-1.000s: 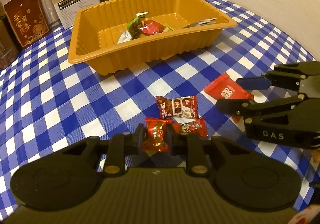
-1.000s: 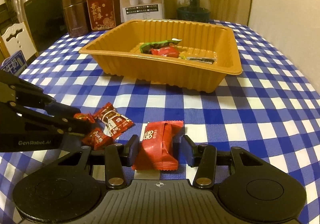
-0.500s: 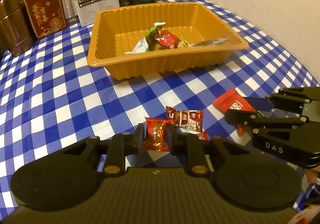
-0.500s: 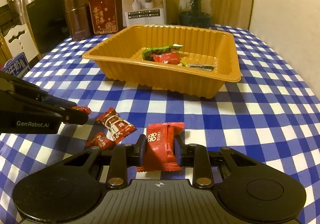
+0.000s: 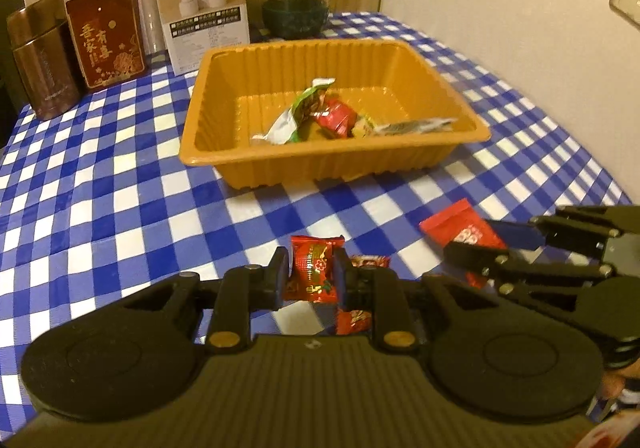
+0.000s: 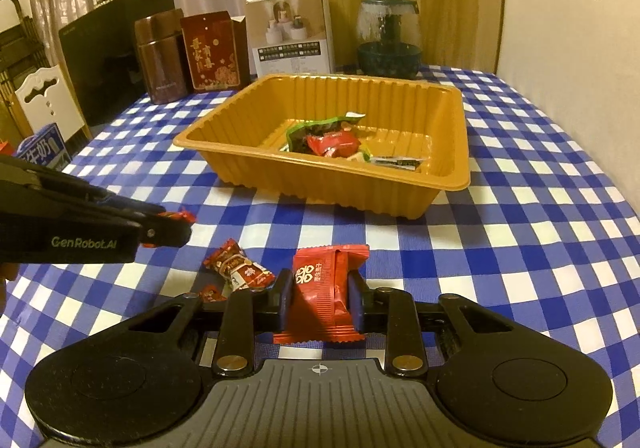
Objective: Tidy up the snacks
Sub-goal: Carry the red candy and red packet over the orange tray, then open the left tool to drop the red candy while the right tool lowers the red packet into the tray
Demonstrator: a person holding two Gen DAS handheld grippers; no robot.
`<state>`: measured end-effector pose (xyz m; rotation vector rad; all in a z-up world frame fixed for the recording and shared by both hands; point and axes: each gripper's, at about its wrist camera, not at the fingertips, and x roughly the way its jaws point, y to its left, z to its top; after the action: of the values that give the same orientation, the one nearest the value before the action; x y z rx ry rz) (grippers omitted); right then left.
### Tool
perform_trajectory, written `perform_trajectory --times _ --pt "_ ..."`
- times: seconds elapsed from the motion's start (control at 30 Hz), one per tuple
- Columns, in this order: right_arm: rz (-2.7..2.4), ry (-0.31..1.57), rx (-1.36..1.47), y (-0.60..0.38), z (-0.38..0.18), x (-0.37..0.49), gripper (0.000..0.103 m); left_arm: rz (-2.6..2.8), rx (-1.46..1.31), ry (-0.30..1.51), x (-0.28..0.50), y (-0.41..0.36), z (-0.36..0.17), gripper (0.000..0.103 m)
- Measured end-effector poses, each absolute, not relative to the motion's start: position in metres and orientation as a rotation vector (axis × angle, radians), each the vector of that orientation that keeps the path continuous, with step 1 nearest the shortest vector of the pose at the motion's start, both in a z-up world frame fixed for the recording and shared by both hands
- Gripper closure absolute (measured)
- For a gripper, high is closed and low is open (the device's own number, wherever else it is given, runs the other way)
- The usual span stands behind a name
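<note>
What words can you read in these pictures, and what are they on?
"GenRobot.AI": side of the left hand-held gripper.
"囍": red packet in the right hand-held gripper.
"吾家有喜": dark red box.
"牛奶": blue carton.
White box, brown tin, other snack wrappers: print too small or blurred.

A blue-and-white checked cloth (image 6: 520, 232) is spread over the worktop. On it a ribbed orange-tan plastic tray (image 6: 320, 184) is seen, and inside it a green-and-white wrapper (image 5: 298, 114), a glossy red packet (image 5: 336, 118) and a small yellow piece (image 5: 362, 127) are gathered (a silvery strip lies at their side). A shiny red candy wrapper with gold and green print (image 5: 314, 272) is set between black jaws, and a plain red sachet with white characters (image 6: 320, 288) is framed by the other black jaws. A dark-red box with gold lettering (image 6: 212, 52) and a brown metallic tin (image 6: 160, 56) are seen at the back.
</note>
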<state>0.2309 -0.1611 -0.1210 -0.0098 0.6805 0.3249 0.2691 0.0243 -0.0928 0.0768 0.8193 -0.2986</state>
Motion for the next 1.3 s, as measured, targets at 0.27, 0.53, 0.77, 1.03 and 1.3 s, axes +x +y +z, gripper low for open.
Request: perform_trajectory --times 0.27,0.53,0.77,1.03,1.3 --pt "0.324 0.651 -0.01 -0.166 -0.111 0.23 0.074 -0.287 0.058 0.801 0.27 0.017 -0.085 0.082" --pt "0.324 0.616 -0.007 -0.173 -0.098 0.231 0.074 -0.269 0.001 0.778 0.271 0.014 -0.078 0.082" --pt "0.325 0.57 -0.006 -0.177 -0.084 0.232 0.074 -0.261 -0.023 0.75 0.272 0.01 -0.072 0.082" --pt "0.318 0.529 0.018 -0.188 -0.066 0.248 0.074 -0.24 -0.045 0.713 0.28 0.008 -0.064 0.082" --pt "0.293 0.505 0.074 -0.207 -0.052 0.27 0.074 -0.215 -0.055 0.68 0.295 0.012 -0.057 0.082"
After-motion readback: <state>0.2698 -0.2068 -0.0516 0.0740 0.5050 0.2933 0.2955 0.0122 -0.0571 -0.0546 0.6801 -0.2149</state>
